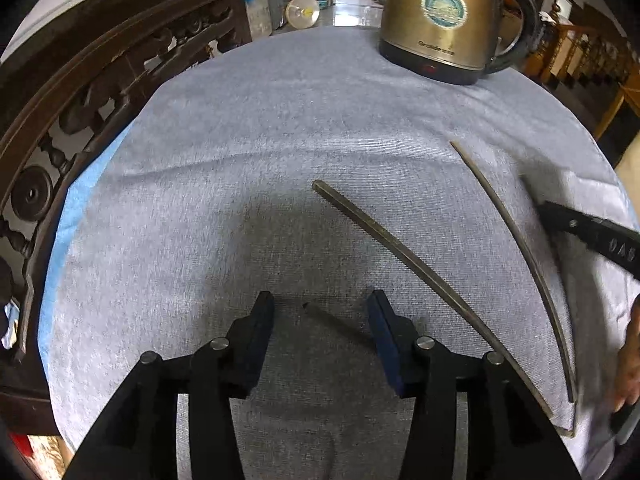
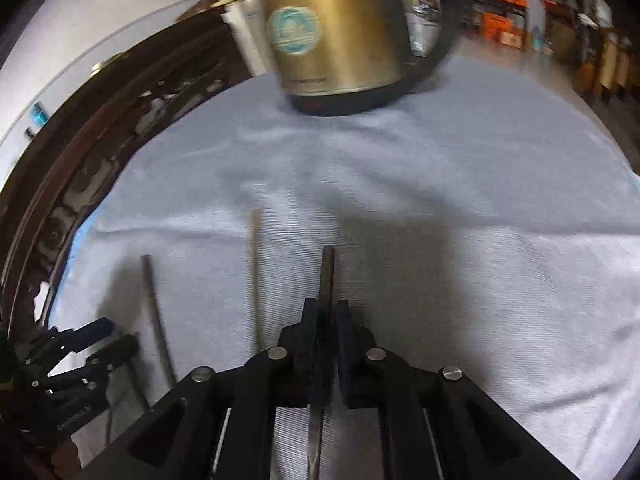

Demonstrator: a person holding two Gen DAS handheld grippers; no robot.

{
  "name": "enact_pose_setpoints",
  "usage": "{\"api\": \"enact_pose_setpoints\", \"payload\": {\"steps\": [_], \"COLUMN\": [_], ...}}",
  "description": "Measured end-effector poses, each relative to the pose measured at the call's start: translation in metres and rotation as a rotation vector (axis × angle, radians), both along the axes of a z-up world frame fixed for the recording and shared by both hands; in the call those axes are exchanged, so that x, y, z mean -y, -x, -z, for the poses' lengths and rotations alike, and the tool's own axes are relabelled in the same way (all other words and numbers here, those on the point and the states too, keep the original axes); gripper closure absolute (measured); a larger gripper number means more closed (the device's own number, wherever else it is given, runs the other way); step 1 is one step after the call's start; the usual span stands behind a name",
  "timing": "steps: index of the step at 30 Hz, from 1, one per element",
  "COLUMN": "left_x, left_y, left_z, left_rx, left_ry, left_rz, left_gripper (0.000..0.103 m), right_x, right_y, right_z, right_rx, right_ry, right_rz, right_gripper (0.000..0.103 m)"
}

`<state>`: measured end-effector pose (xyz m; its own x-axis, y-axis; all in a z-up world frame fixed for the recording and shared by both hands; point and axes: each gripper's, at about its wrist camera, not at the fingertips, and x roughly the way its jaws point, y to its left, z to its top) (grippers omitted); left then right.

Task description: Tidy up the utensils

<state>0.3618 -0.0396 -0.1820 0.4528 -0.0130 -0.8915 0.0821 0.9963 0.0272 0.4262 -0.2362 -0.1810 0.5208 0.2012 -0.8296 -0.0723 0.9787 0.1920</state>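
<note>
Several dark chopsticks are in play on a grey cloth. In the left wrist view, one chopstick (image 1: pixel 400 252) lies diagonally right of my left gripper (image 1: pixel 322 306), which is open and empty; a short dark end (image 1: pixel 336 322) lies between its fingers. A thinner chopstick (image 1: pixel 516 248) lies further right, beside my right gripper (image 1: pixel 592 236). In the right wrist view, my right gripper (image 2: pixel 329 308) is shut on a dark chopstick (image 2: pixel 327 276) that points forward. A pale chopstick (image 2: pixel 255 272) and a dark chopstick (image 2: pixel 154 312) lie to its left, near my left gripper (image 2: pixel 100 344).
A gold electric kettle (image 1: pixel 436 16) on a black base stands at the far side of the cloth (image 1: pixel 240 160); it also shows in the right wrist view (image 2: pixel 340 32). A carved dark wooden rail (image 1: pixel 80 92) runs along the left edge.
</note>
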Motion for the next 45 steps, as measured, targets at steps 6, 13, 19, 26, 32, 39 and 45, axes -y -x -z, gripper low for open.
{"api": "enact_pose_setpoints", "payload": {"steps": [6, 13, 19, 26, 32, 39, 45], "left_x": [-0.014, -0.019, -0.01, 0.009, -0.006, -0.016, -0.028], "left_y": [0.009, 0.0, 0.007, 0.005, 0.009, 0.06, 0.098], "left_z": [-0.001, 0.001, 0.007, 0.007, 0.005, -0.051, -0.116], "left_rx": [-0.089, -0.2, -0.179, -0.066, -0.032, 0.136, 0.333], "left_ry": [0.029, 0.086, 0.044, 0.016, 0.109, 0.139, 0.116], "left_rz": [-0.042, -0.152, -0.201, -0.126, -0.147, -0.137, -0.116], "left_gripper": [0.052, 0.04, 0.039, 0.088, 0.089, 0.088, 0.089], "right_x": [0.01, -0.009, 0.013, 0.045, 0.074, 0.091, 0.078], "right_y": [-0.002, -0.011, 0.0, 0.038, 0.091, 0.157, 0.219], "right_z": [-0.003, -0.001, -0.001, -0.023, -0.064, -0.108, -0.153], "right_rx": [-0.084, -0.078, -0.077, 0.026, 0.196, 0.367, 0.522], "right_ry": [0.069, 0.182, 0.089, -0.036, -0.11, -0.168, -0.158], "right_rz": [0.051, 0.027, 0.041, 0.093, 0.132, 0.188, 0.188], "right_gripper": [0.09, 0.09, 0.096, 0.096, 0.096, 0.096, 0.096]}}
